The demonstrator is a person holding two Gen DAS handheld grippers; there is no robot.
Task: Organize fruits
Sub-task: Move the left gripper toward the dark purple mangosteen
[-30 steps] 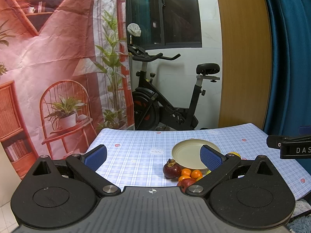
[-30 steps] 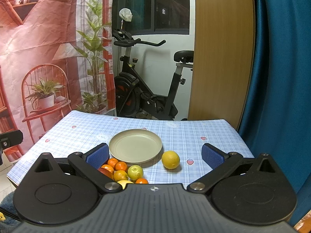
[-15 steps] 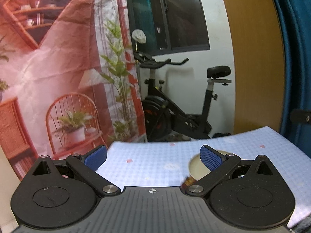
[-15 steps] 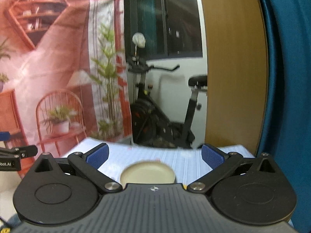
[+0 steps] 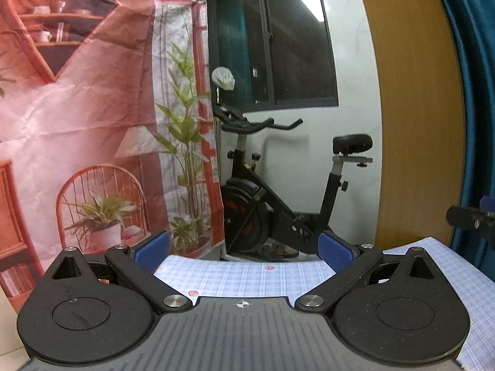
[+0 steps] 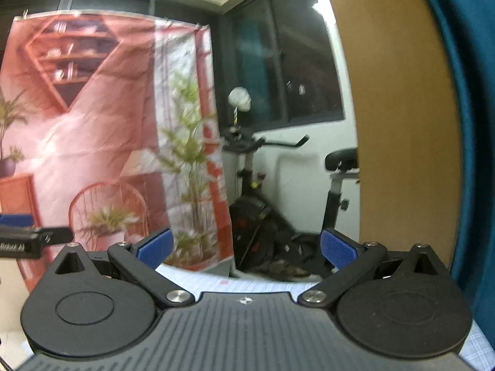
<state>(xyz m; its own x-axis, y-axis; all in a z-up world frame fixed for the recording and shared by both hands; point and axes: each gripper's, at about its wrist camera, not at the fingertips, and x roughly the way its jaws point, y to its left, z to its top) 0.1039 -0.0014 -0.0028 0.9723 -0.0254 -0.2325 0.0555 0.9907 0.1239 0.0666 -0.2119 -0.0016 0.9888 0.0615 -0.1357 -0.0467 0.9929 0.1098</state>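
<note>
Above checkered tablecloth | left gripper, right gripper spread | fruits hidden

Exercise bike behind table, backdrop to its left.

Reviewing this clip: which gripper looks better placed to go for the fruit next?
Hard to call: both the left gripper and right gripper are open and aimed above the checked tablecloth, with no fruit visible.

The right wrist view is blurred. The checked tablecloth is mostly hidden behind each gripper body, so no fruit shows.
</note>
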